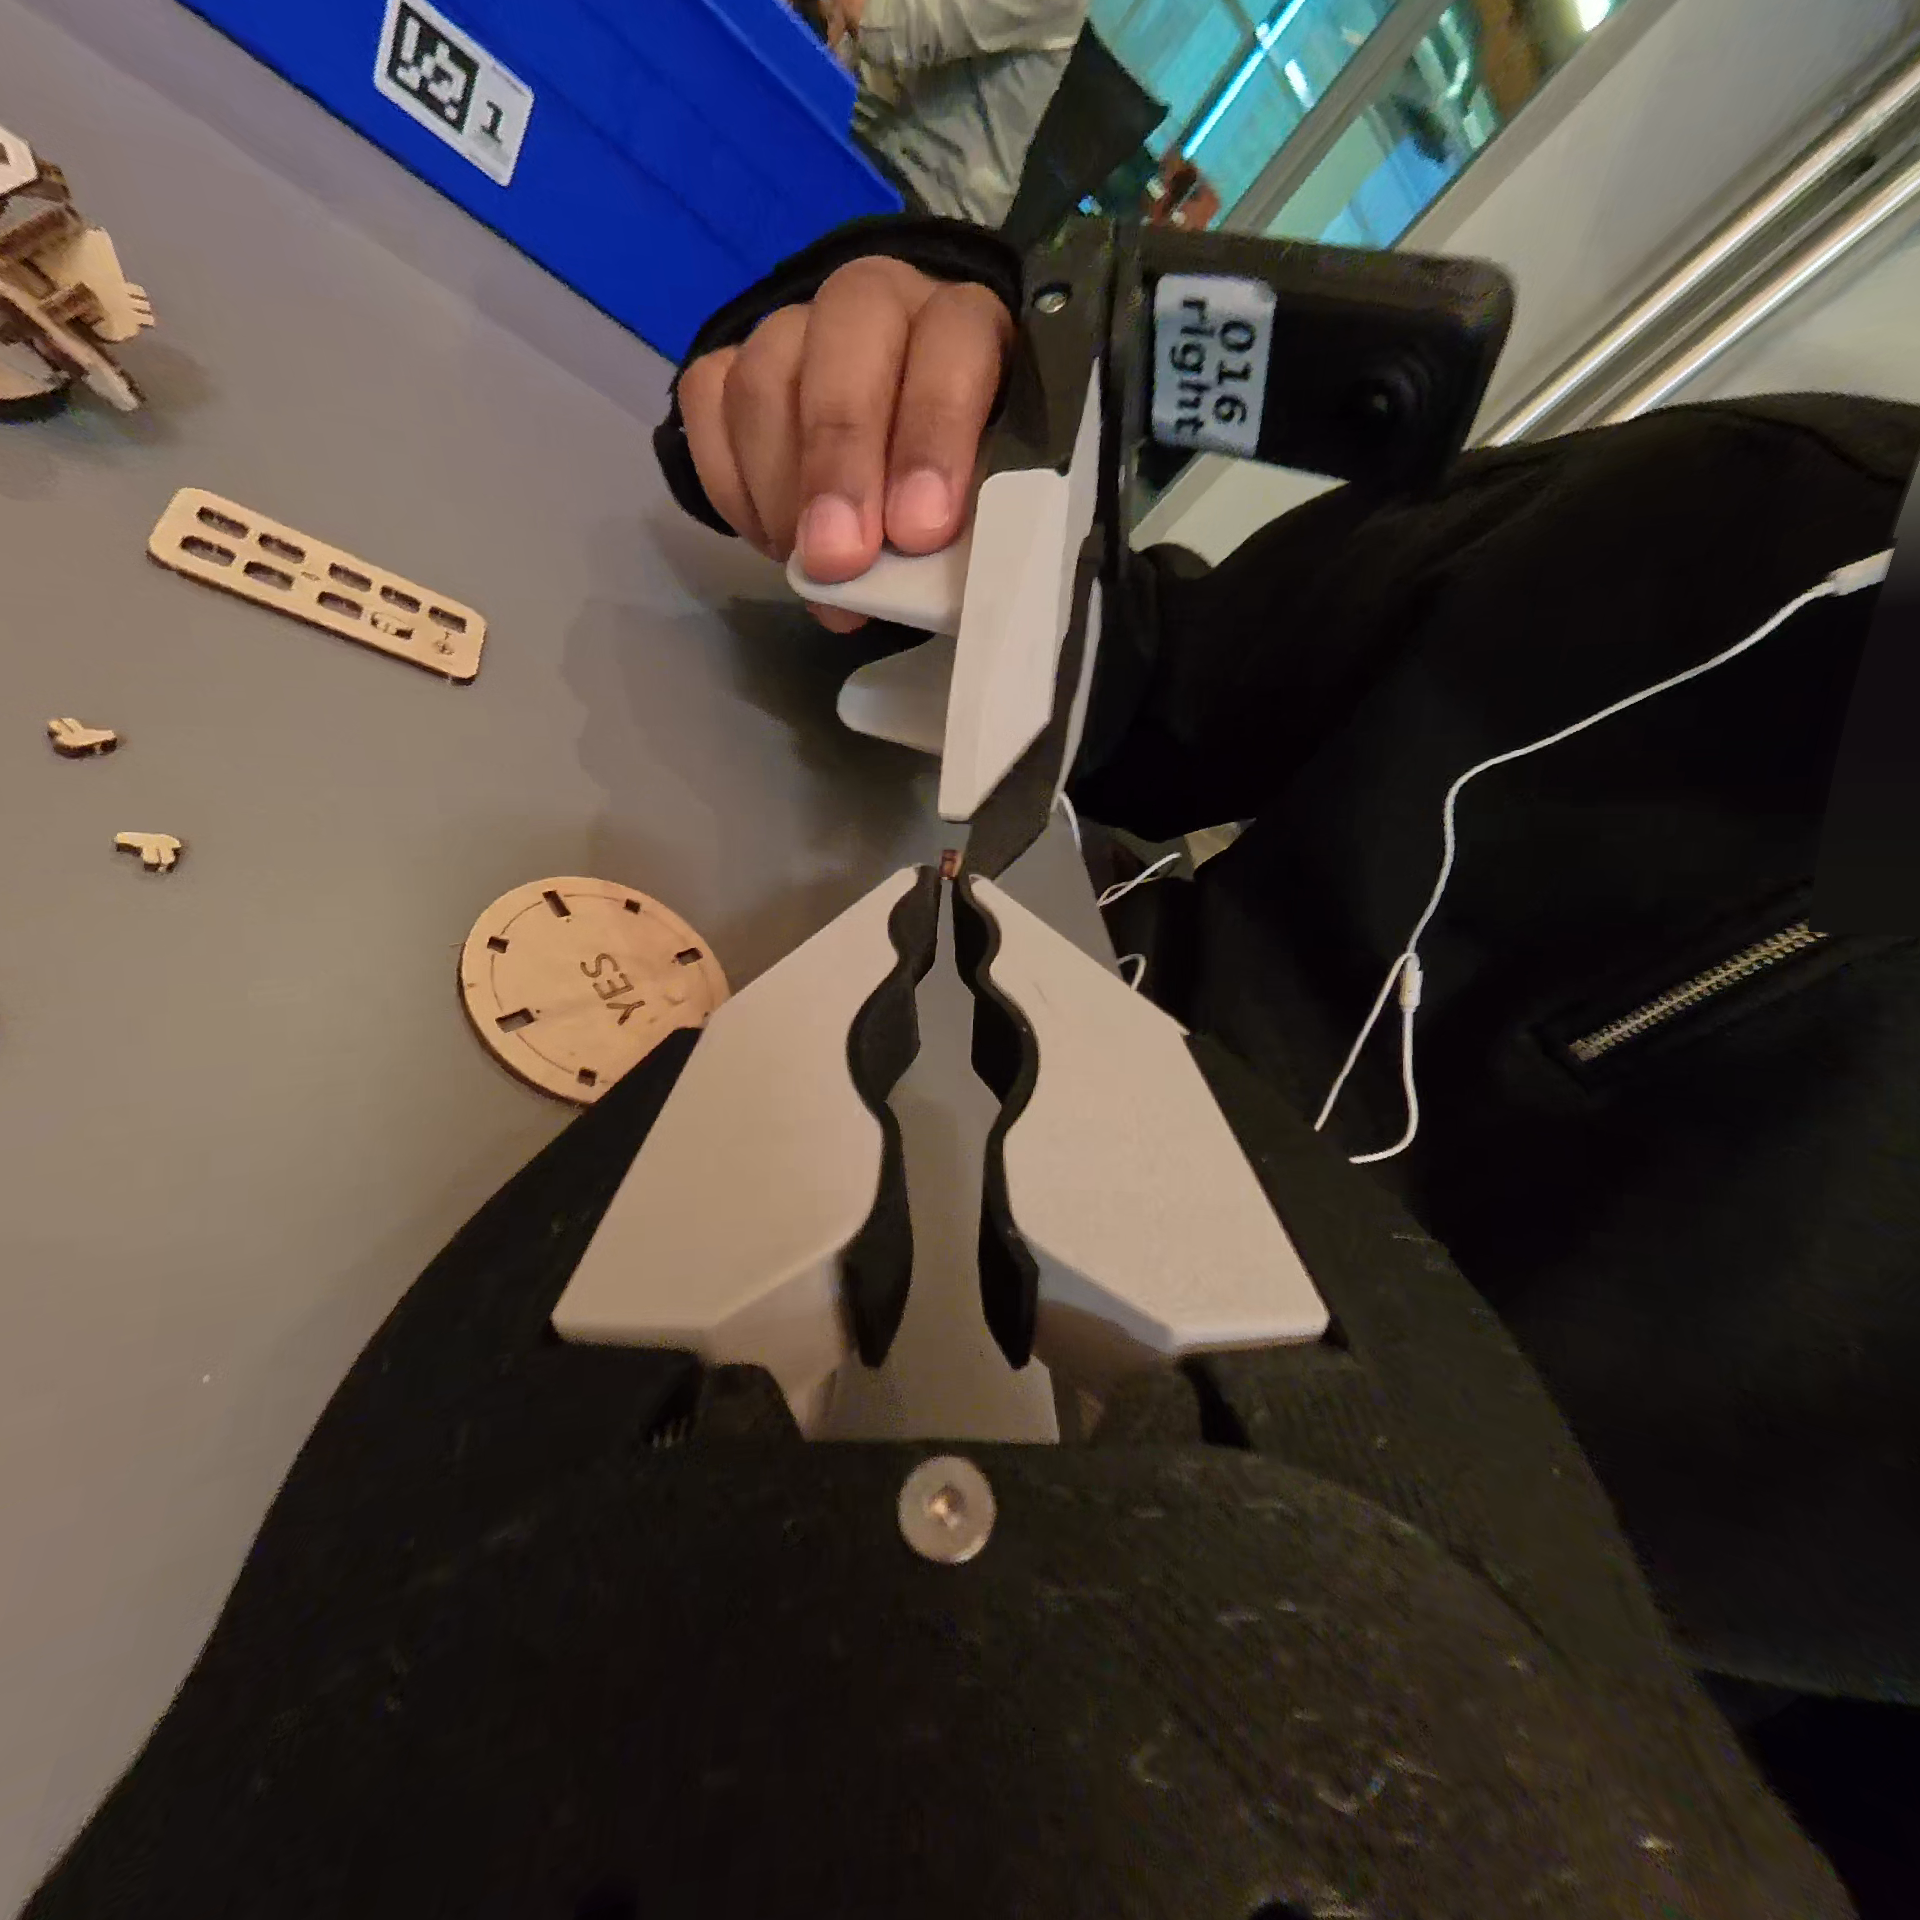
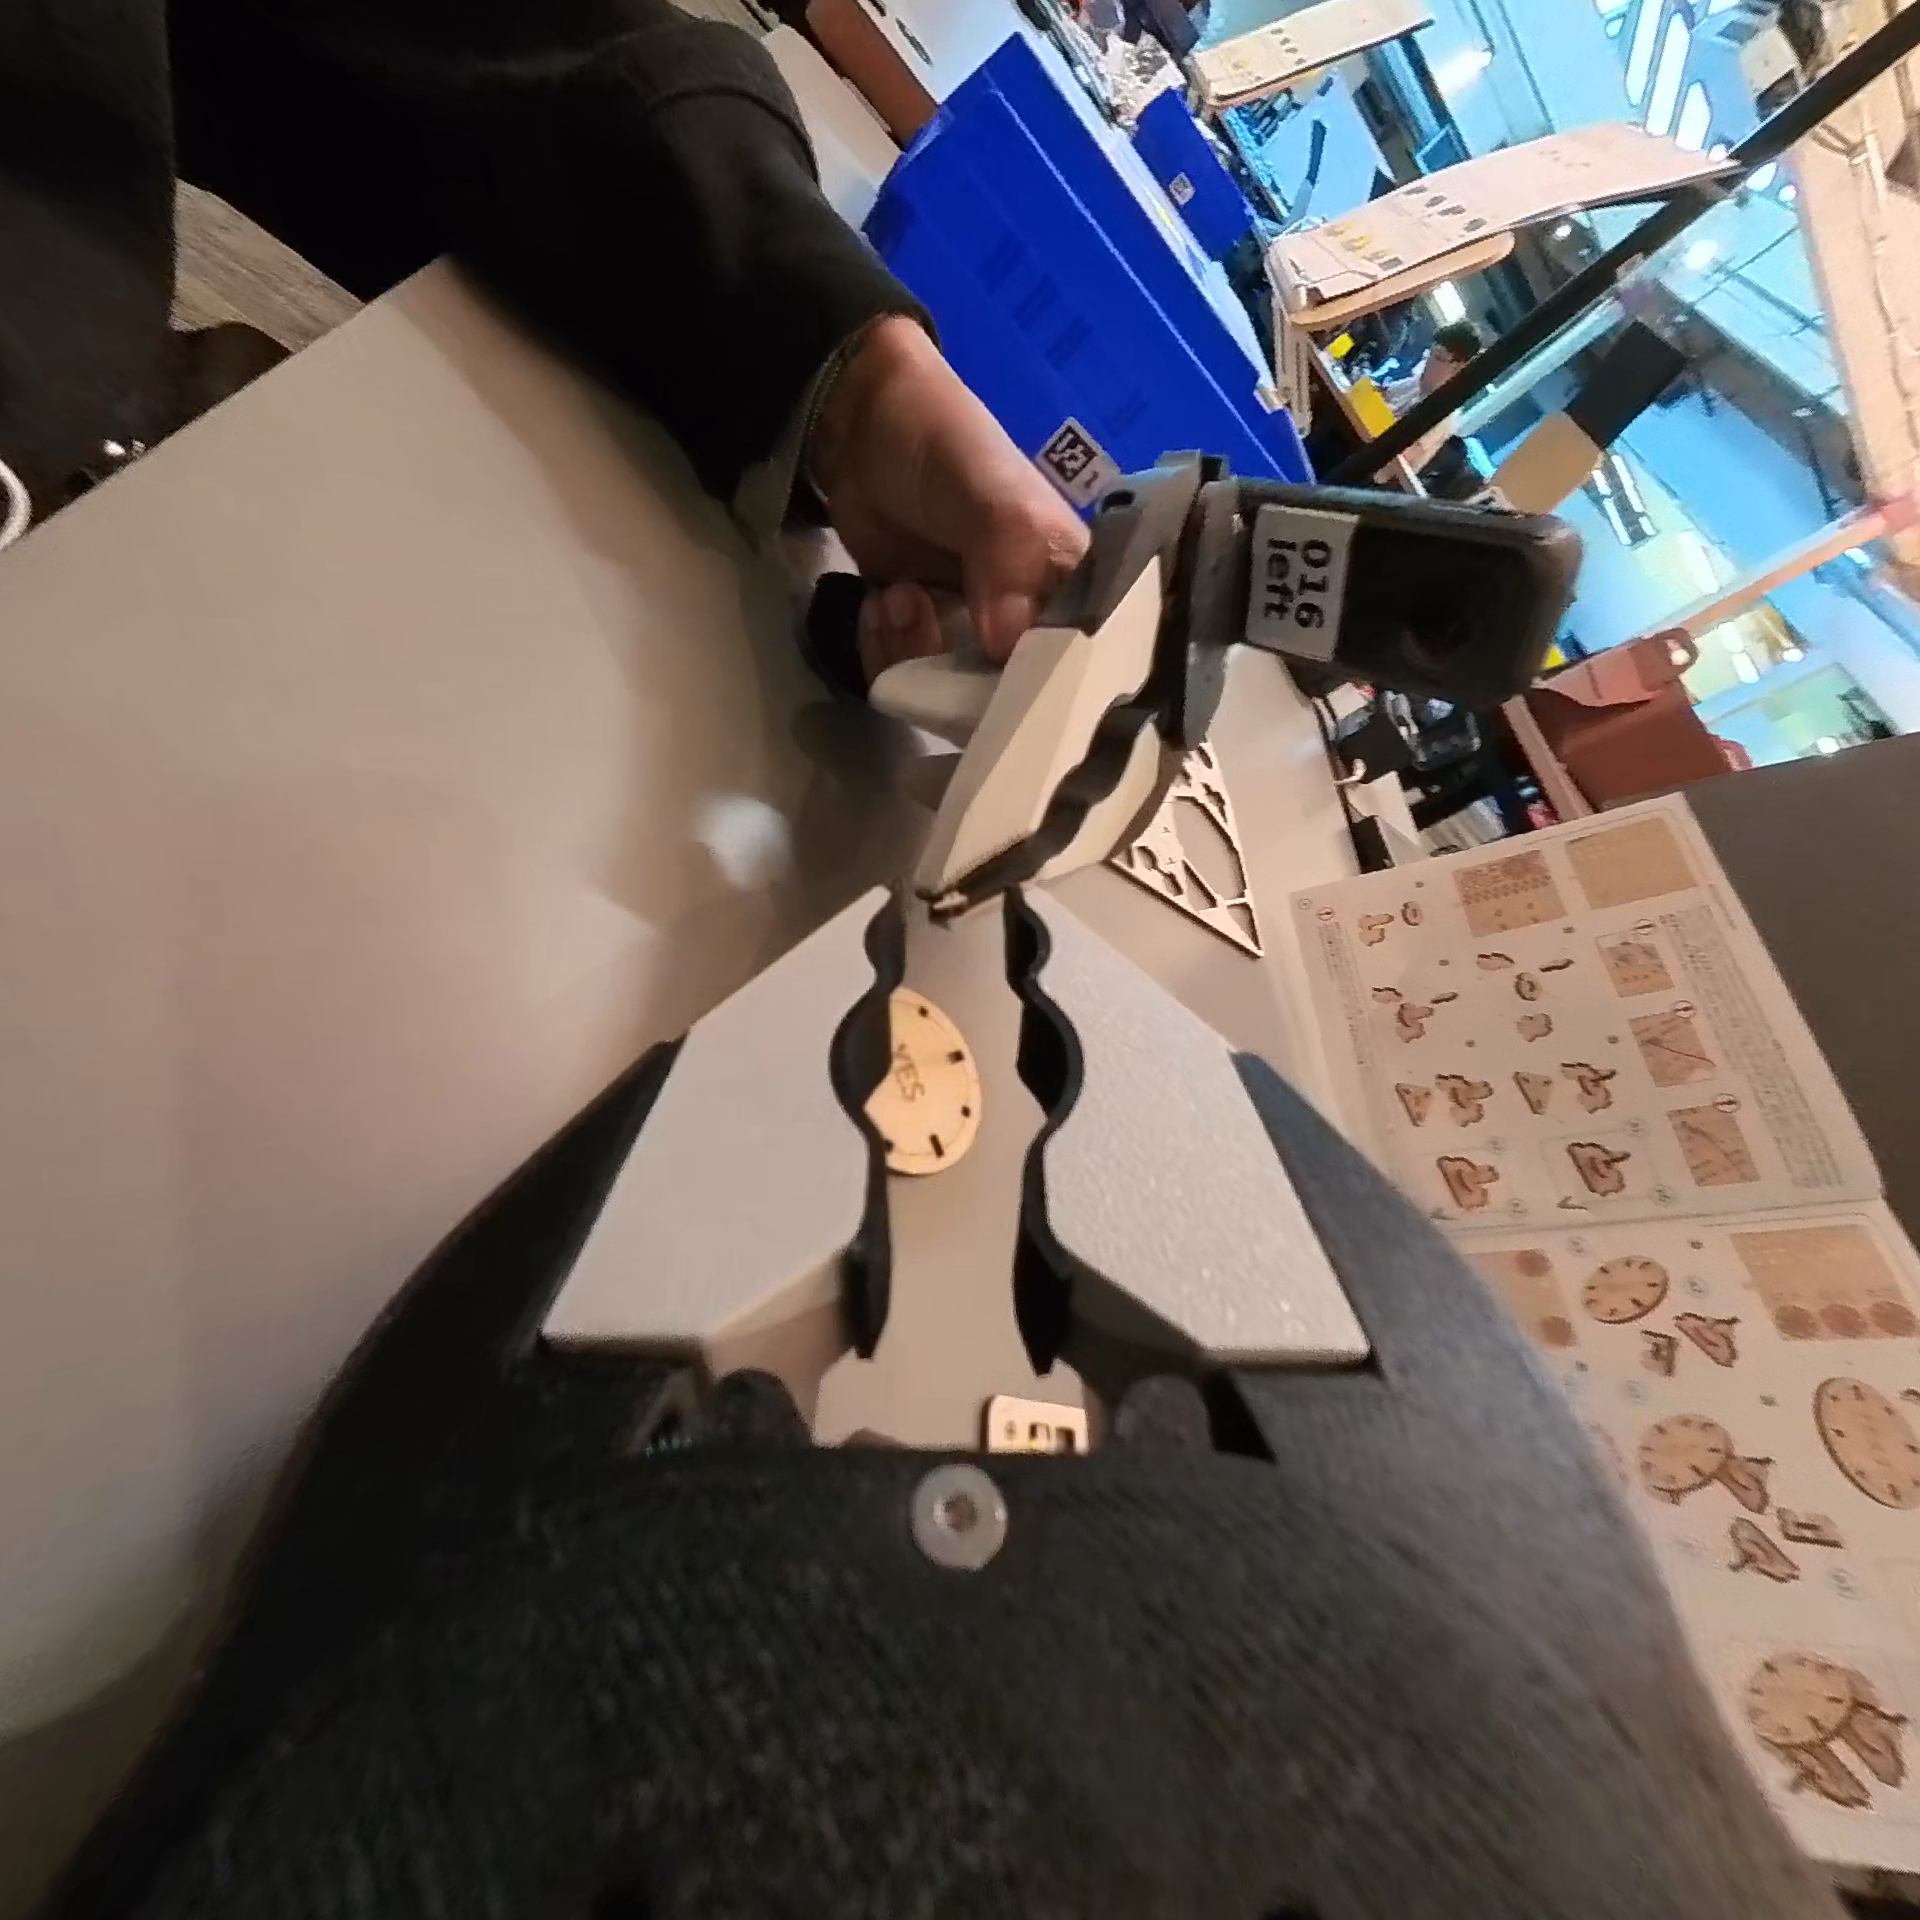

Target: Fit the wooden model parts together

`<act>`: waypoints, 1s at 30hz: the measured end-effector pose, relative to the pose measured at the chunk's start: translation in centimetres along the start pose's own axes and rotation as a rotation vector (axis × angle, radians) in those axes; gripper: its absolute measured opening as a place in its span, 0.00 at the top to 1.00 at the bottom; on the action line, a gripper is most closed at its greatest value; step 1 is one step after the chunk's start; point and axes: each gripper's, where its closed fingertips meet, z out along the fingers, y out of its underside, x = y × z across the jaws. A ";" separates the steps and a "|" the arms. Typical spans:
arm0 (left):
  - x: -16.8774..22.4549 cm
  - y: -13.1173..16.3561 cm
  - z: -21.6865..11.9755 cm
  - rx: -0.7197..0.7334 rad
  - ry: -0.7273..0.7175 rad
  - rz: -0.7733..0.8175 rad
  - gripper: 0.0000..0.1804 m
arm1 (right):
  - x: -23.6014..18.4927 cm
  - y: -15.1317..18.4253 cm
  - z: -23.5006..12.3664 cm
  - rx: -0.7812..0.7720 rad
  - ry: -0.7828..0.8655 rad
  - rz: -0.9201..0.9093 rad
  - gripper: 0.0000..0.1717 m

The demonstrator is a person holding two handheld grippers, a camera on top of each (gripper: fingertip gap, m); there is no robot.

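Both grippers meet tip to tip over the grey table (image 1: 312, 1039). The left gripper (image 1: 943, 878) is clenched on a tiny wooden piece (image 1: 947, 862); the right gripper (image 2: 961, 914) is spread apart, pads off it. Wooden disc (image 1: 592, 987), slotted strip (image 1: 312, 582) and instruction sheet (image 2: 1558, 1039) lie nearby.

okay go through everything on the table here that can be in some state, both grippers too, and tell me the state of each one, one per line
Left gripper: shut on a tiny wooden piece, held above the table.
Right gripper: jaws apart, fingertips at that piece, not pressing it.
Round wooden disc: flat on the grey table.
Slotted wooden strip: flat, cut-outs empty.
Instruction sheet: open, flat.
Blue bin: resting on the table; contents hidden.
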 end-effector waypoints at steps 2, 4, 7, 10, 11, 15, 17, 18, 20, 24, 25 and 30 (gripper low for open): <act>-0.3 0.3 0.0 -0.024 -0.023 0.006 1.00 | -0.5 0.1 0.0 -0.008 -0.031 0.009 0.91; -0.3 0.7 0.1 -0.048 -0.026 0.006 1.00 | -0.8 0.5 0.2 -0.035 -0.044 -0.006 0.92; -0.4 1.6 0.3 -0.109 -0.031 0.005 1.00 | -1.5 0.6 0.4 -0.047 -0.082 -0.007 0.93; -0.5 2.6 0.6 -0.171 -0.041 0.004 1.00 | -2.0 0.7 0.5 -0.055 -0.107 -0.011 0.93; -0.6 2.8 0.7 -0.185 -0.046 0.004 1.00 | -2.2 0.8 0.6 -0.060 -0.116 -0.010 0.93; -0.7 2.9 0.7 -0.192 -0.051 0.002 1.00 | -2.9 1.2 0.8 -0.085 -0.148 -0.011 0.93; -0.8 3.0 0.7 -0.199 -0.055 0.000 1.00 | -3.1 1.4 0.9 -0.094 -0.156 -0.016 0.93; -0.8 3.1 0.7 -0.203 -0.058 0.001 1.00 | -3.1 1.4 0.9 -0.094 -0.160 -0.018 0.94; -0.9 3.2 0.8 -0.212 -0.064 0.002 1.00 | -3.2 1.3 1.0 -0.092 -0.162 -0.022 0.95; -0.9 3.2 0.8 -0.213 -0.063 0.000 1.00 | -3.2 1.4 1.1 -0.103 -0.155 -0.035 0.97; -0.9 3.3 0.8 -0.215 -0.064 0.000 1.00 | -3.3 1.4 1.2 -0.104 -0.156 -0.036 0.97; -0.9 3.3 0.8 -0.219 -0.062 0.000 1.00 | -3.3 1.4 1.2 -0.105 -0.159 -0.036 0.97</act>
